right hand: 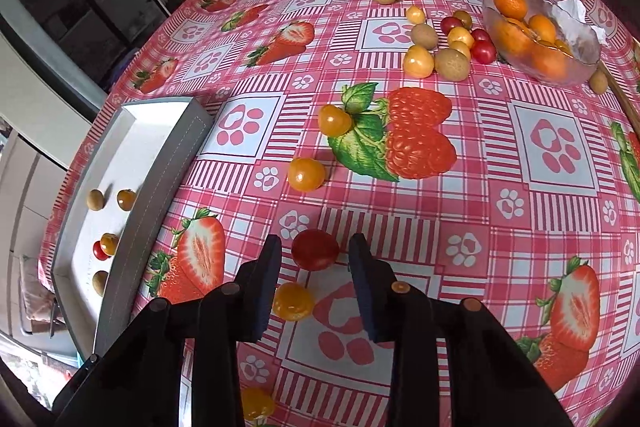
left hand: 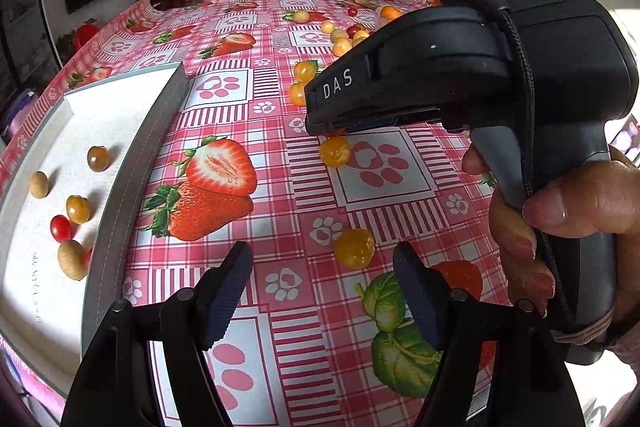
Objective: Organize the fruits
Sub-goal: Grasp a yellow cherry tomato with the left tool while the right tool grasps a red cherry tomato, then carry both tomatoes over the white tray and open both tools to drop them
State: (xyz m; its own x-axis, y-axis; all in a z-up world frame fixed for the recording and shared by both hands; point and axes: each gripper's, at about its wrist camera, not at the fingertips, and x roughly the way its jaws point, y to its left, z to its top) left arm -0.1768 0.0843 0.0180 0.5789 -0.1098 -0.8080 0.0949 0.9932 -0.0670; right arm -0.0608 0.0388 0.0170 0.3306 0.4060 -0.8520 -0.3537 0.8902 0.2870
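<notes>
On a desk (right hand: 460,211) covered with a pink checked cloth printed with strawberries and paw marks, small fruits lie scattered. At the left edge sits a shallow white tray (right hand: 168,155) with grey walls, already holding a few fruits: brown, amber and red ones, loosely spread. This looks like the collecting place.

The right hand-held gripper (right hand: 314,259) is lowered to the cloth with its fingers apart, one on each side of a red cherry tomato (right hand: 315,249). They frame the tomato without touching it, probably lined up for a pinch. A yellow cherry tomato (right hand: 292,301) lies just beside it, nearer the camera.

The left hand-held gripper (left hand: 322,273) hangs above the cloth near the tray, its fingers also apart and holding nothing. An orange-yellow tomato (left hand: 354,248) lies just beyond its tips, likely next in line.

Far across the desk, a clear glass bowl (right hand: 576,39) holds oranges, with more loose fruit clustered beside it.
</notes>
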